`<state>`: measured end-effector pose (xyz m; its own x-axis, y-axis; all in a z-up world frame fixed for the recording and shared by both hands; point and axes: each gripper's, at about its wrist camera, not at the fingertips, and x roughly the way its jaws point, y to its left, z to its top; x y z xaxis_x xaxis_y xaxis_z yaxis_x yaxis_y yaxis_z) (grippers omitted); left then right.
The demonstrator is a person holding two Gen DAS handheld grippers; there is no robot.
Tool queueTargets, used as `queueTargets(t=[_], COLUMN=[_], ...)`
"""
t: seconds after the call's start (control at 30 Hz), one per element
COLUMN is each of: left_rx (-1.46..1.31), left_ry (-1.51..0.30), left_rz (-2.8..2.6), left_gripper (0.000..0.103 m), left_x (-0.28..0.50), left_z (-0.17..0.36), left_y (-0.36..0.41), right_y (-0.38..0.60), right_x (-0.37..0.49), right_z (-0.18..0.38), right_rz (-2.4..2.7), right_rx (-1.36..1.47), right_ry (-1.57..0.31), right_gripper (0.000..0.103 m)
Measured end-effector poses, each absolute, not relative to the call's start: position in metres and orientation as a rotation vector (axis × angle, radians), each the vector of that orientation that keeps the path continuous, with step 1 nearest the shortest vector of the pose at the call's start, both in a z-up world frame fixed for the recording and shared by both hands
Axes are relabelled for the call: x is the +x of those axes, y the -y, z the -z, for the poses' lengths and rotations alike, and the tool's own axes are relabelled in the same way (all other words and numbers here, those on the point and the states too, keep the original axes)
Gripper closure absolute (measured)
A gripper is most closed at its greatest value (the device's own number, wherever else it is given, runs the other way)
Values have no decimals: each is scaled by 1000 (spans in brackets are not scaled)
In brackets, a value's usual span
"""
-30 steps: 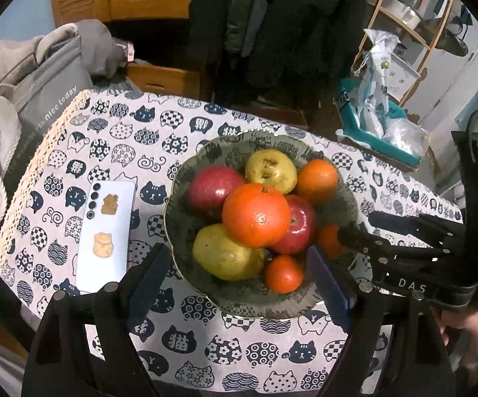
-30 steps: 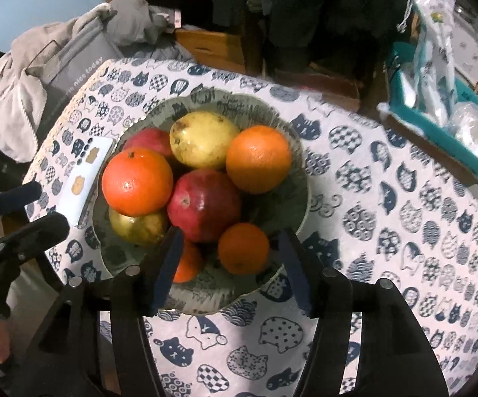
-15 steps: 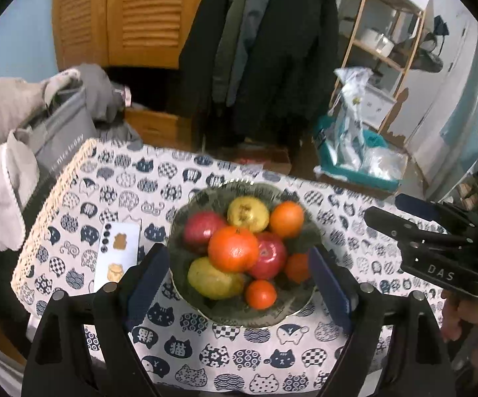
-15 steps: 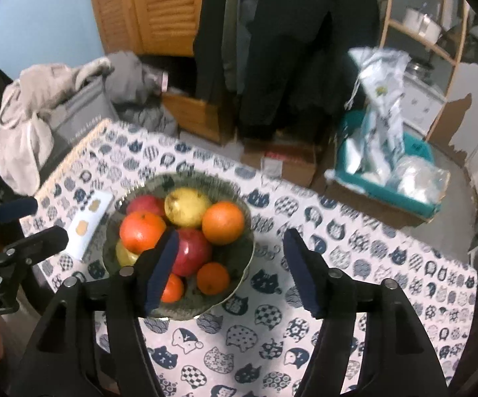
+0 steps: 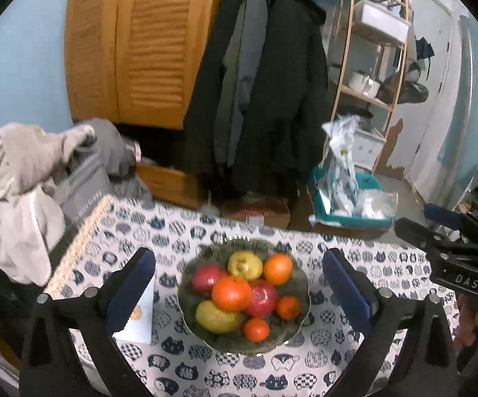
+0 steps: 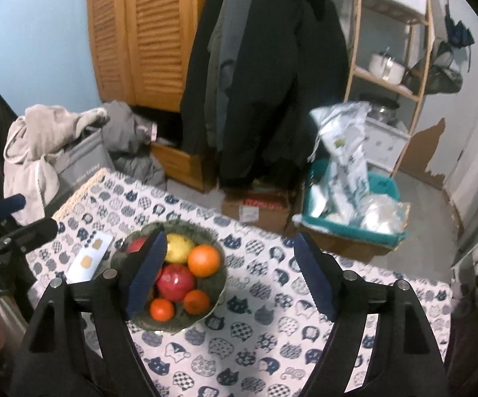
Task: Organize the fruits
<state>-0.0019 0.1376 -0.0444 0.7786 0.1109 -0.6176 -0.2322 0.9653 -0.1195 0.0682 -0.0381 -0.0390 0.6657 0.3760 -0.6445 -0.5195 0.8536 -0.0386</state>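
**Fruit all in the bowl, my jaws empty**

Left wrist view: the fruits (image 5: 239,292) sit piled in the bowl (image 5: 186,311) at lower centre on the cat-print tablecloth (image 5: 179,228); none lies loose, so I judge the sorting done. My left gripper (image 5: 239,291) is opening wide, nothing between its jaws.

Right wrist view: the bowl (image 6: 217,284) is at lower left. My right gripper (image 6: 229,273) is opening too, gripping nothing.

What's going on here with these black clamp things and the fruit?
A person holds a gripper in each hand above a table with a cat-print cloth. The left gripper and the right gripper are both empty, their jaws opening. All the fruit, oranges, red apples and yellow pears, sits piled in the bowl. A white card lies beside it.
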Motion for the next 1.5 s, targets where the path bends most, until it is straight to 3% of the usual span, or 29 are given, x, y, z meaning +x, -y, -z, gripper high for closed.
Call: queueTargets(t=[0.67,1.5], left_rx=[-115,-72], left_ry=[-491,-500], left_rz=[-183,-189], left_gripper=[1,1], left_x=[-26,-22], left_z=[-12,-13], left_y=[-111,-93], right_y=[94,116], right_x=[33,36], right_z=[-6,-5], right_rz=[-392,-328], right_rx=[-182,-157], right_ry=[-474,-454], right_gripper=[23,23])
